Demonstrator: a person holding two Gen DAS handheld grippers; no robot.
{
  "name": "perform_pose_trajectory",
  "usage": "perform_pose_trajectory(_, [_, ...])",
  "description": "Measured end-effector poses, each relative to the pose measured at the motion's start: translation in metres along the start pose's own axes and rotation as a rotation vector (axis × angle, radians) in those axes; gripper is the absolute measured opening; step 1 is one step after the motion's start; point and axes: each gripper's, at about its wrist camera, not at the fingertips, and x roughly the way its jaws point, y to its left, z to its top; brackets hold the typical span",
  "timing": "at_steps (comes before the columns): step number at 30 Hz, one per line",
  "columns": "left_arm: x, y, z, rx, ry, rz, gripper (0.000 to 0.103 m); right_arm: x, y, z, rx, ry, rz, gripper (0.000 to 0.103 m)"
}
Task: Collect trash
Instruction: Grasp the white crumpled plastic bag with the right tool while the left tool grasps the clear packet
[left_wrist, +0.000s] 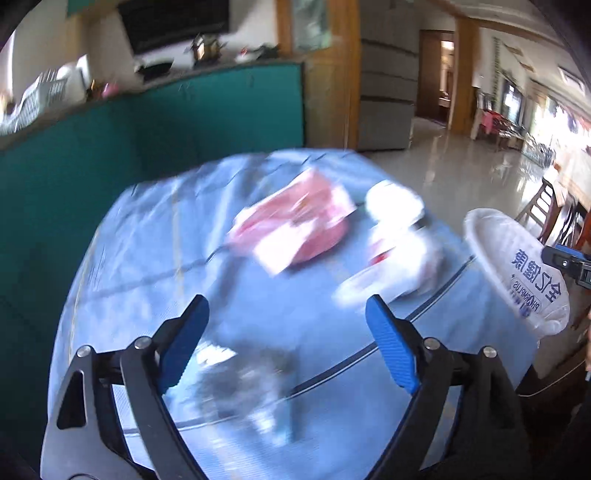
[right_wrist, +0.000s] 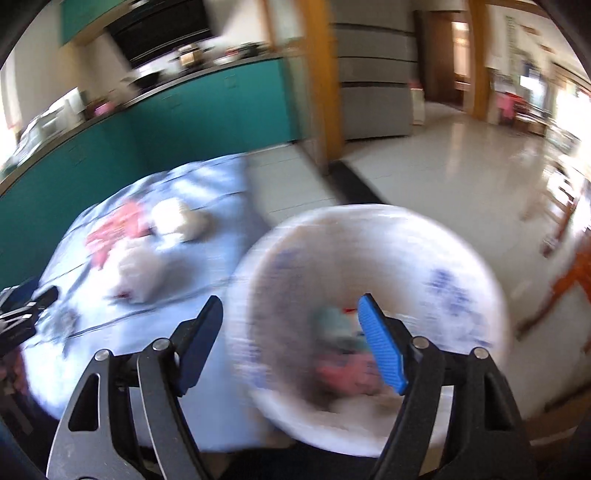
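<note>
Legible markings: one printed item only.
White translucent plastic bag lining the bin (left_wrist: 517, 266), left wrist view: blue print, seen mirrored, large Chinese characters reading "全亿健康", and beneath them an oval logo in Latin letters, apparently "PHARMPLUS". In the right wrist view the same bag's blue print is blurred beyond reading. No other text legible.

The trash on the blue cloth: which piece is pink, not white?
The flat pink wrapper, lying farthest from the bin bag. The two crumpled pieces beside it are white.
</note>
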Motion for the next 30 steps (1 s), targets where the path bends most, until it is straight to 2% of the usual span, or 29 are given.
perform_pose_trajectory(3, [0.007,0.028,-0.010,-0.063,0.021,-0.052,0.088,0.023,0.060,0.013,-0.086,0.032,0.143,0.083])
perform_pose_trajectory(6, [0.012,0.031,-0.017,-0.082,0.030,-0.060,0.089,0.043,0.112,0.025,-0.173,0.050,0.190,0.086])
perform_pose_trajectory(9, [0.013,0.029,-0.022,-0.051,0.033,-0.063,0.089,0.065,0.147,0.034,-0.210,0.079,0.203,0.087])
perform_pose_trajectory(16, [0.011,0.037,-0.034,-0.045,0.032,-0.010,0.090,0.102,0.185,0.033,-0.295,0.142,0.125,0.087])
perform_pose_trajectory(17, [0.012,0.038,-0.035,-0.044,0.035,-0.003,0.090,0.102,0.186,0.030,-0.303,0.143,0.120,0.081])
perform_pose_trajectory(18, [0.012,0.038,-0.036,-0.042,0.039,0.007,0.090,0.102,0.188,0.027,-0.310,0.146,0.119,0.068])
perform_pose_trajectory(19, [0.014,0.039,-0.037,-0.040,0.041,0.013,0.090,0.104,0.186,0.025,-0.314,0.153,0.116,0.062])
perform_pose_trajectory(20, [0.014,0.039,-0.038,-0.038,0.043,0.019,0.090,0.104,0.185,0.023,-0.314,0.158,0.111,0.051])
perform_pose_trajectory(23, [0.015,0.039,-0.040,-0.029,0.045,0.032,0.090,0.098,0.181,0.021,-0.306,0.157,0.119,0.034])
perform_pose_trajectory(25, [0.014,0.039,-0.040,-0.020,0.038,0.046,0.090,0.088,0.177,0.018,-0.295,0.154,0.135,0.030])
perform_pose_trajectory(27, [0.013,0.039,-0.041,-0.015,0.031,0.053,0.082,0.072,0.175,0.014,-0.299,0.145,0.149,0.029])
perform_pose_trajectory(28, [0.012,0.039,-0.041,-0.017,0.033,0.047,0.074,0.067,0.175,0.012,-0.303,0.141,0.152,0.029])
perform_pose_trajectory(30, [0.013,0.040,-0.042,-0.024,0.039,0.037,0.072,0.054,0.172,0.007,-0.305,0.134,0.161,0.029])
